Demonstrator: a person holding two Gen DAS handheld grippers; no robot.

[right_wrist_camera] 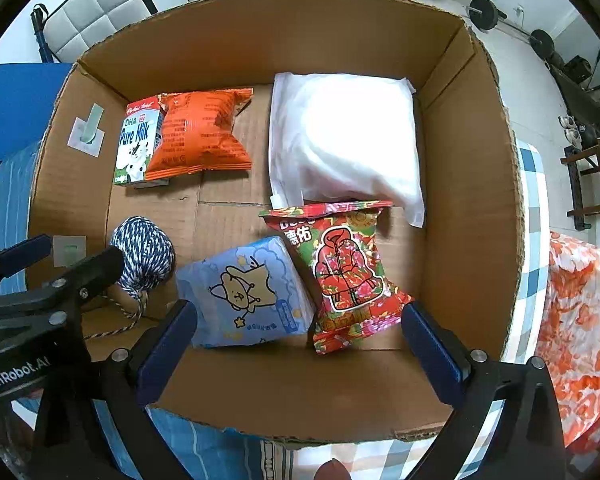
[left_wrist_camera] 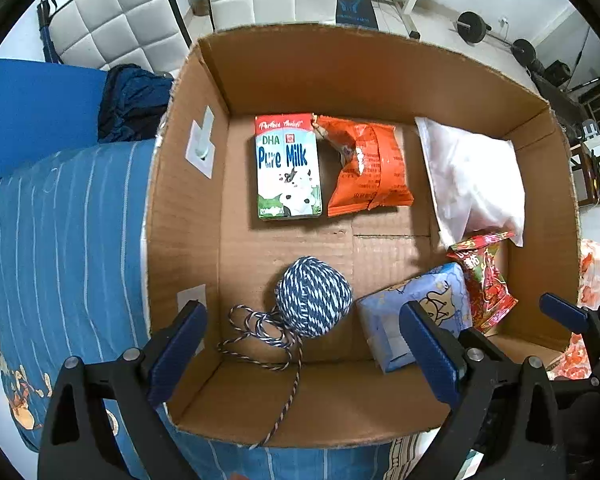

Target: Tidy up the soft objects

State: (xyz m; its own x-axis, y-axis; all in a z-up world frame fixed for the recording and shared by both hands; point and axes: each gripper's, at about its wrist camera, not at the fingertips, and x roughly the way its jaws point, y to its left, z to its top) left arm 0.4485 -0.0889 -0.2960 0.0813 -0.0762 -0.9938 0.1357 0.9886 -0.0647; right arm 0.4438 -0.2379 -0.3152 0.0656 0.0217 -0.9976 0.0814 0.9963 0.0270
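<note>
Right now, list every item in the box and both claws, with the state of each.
left claw: open, empty
right claw: open, empty
cardboard box: open-topped
milk carton: lying flat
orange snack bag: lying beside the carton
white pouch: lying flat
red floral packet: overlapping the pouch's edge
blue tissue pack: tilted
yarn ball: partly unwound, strand trailing over the box edge

I hold my left gripper (left_wrist_camera: pixel 304 344) and right gripper (right_wrist_camera: pixel 298 340) side by side, both tilted downward, jaws spread wide, gripping nothing.
</note>
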